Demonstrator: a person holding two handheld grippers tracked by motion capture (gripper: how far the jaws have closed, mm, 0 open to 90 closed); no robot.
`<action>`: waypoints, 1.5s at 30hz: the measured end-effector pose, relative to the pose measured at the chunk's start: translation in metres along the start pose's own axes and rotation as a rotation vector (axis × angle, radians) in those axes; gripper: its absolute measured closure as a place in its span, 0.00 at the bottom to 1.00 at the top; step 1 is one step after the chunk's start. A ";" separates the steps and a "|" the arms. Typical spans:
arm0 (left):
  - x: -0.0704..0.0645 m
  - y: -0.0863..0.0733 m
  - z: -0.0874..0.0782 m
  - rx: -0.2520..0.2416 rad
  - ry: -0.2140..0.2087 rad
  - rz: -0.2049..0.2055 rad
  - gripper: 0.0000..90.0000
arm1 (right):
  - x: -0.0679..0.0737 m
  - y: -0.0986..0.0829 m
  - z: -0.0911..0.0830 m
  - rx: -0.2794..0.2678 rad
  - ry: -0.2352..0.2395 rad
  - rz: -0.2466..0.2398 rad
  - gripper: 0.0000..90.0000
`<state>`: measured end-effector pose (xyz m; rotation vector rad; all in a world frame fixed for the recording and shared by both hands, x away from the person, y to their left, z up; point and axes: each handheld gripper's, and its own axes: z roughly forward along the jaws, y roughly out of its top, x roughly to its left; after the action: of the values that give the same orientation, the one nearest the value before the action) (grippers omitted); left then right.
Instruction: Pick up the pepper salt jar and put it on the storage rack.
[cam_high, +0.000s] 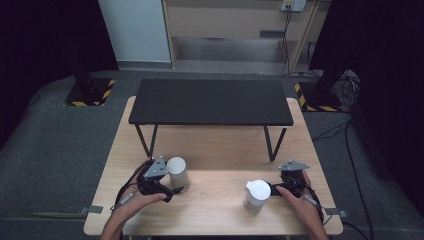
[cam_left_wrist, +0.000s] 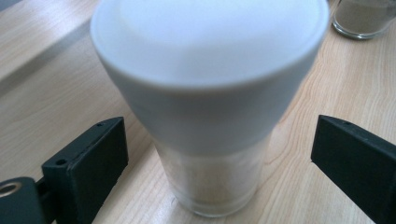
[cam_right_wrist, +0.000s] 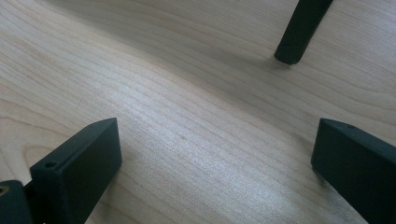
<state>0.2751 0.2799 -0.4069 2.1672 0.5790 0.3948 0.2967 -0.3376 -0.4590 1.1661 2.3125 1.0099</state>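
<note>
Between the spread jaws of the left tool (cam_left_wrist: 219, 154) stands a white-lidded glass jar (cam_left_wrist: 210, 107), upright on the wooden desk (cam_left_wrist: 56, 84), untouched by either jaw; no writing is readable on it. A second lidded jar (cam_high: 257, 196) stands at 9 o'clock of the right tool (cam_right_wrist: 215, 163), just beside it, whose jaws gape over bare wood near a black shelf leg (cam_right_wrist: 299, 32)
</note>
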 end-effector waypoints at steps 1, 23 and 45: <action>0.000 0.001 0.000 -0.002 0.001 0.001 0.03 | 0.000 0.000 0.000 0.000 0.000 0.000 0.03; 0.010 -0.004 0.007 -0.072 -0.013 -0.052 0.31 | 0.000 0.000 0.000 0.000 0.001 0.000 0.03; 0.019 0.021 -0.004 -0.066 -0.047 0.016 0.38 | 0.000 0.000 0.000 -0.001 0.001 0.001 0.03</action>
<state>0.2945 0.2808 -0.3864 2.1132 0.5157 0.3654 0.2967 -0.3379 -0.4590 1.1664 2.3128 1.0121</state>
